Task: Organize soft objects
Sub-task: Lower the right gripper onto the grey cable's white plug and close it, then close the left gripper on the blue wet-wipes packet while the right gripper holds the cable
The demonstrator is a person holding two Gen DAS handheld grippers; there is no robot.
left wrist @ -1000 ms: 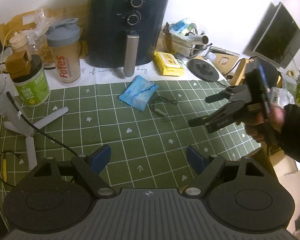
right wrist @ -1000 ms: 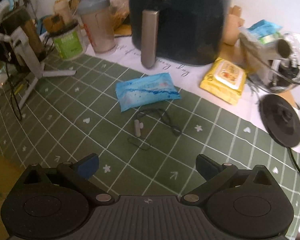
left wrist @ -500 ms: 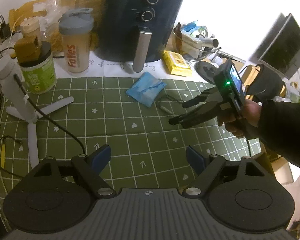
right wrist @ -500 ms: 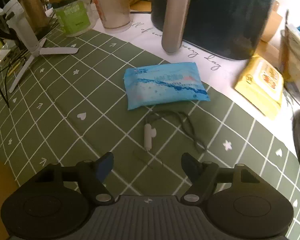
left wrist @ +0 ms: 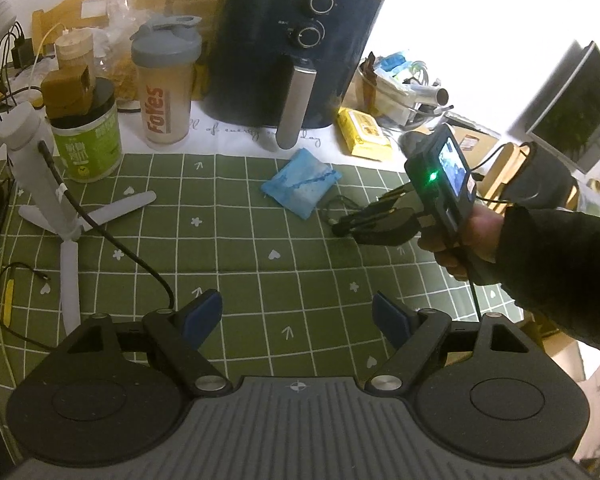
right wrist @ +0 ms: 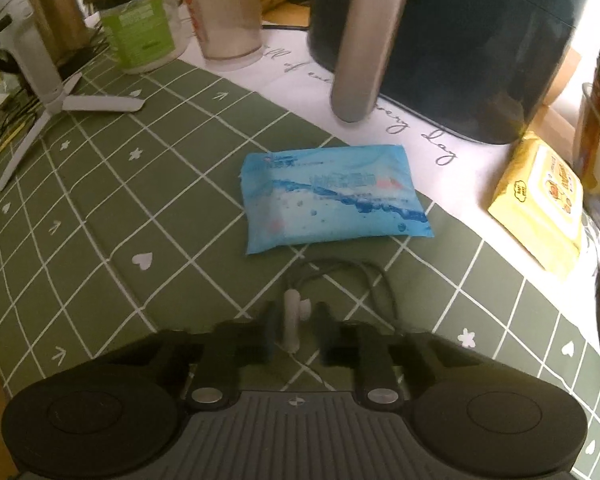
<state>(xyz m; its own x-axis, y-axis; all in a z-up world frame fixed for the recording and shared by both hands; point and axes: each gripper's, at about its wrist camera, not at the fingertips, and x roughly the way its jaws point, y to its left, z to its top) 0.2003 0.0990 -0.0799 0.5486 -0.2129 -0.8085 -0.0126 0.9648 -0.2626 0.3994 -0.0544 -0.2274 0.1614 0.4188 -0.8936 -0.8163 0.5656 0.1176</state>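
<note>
Your left gripper hangs over bare green mat with its blue pads spread wide and nothing between them. Your right gripper is down at the mat, its jaws closing around the small white earpiece, which stands in the narrow gap between them; whether the pads already press on it you cannot tell, since that part of the right wrist view is blurred. From the earpiece a thin dark cord loops away across the mat. Just beyond the loop lies the blue tissue pack, flat on the mat, close to the cord but apart from it. In the left wrist view your right hand grips the handle, sleeve behind it, with the gripper's tips low beside the same pack. Off to the right, on the white cloth, the yellow wipes pack lies on its own. Behind both packs stands the dark air fryer, its silver handle pointing toward you. To the left of it are a shaker bottle, a green tub and a white tripod.
</note>
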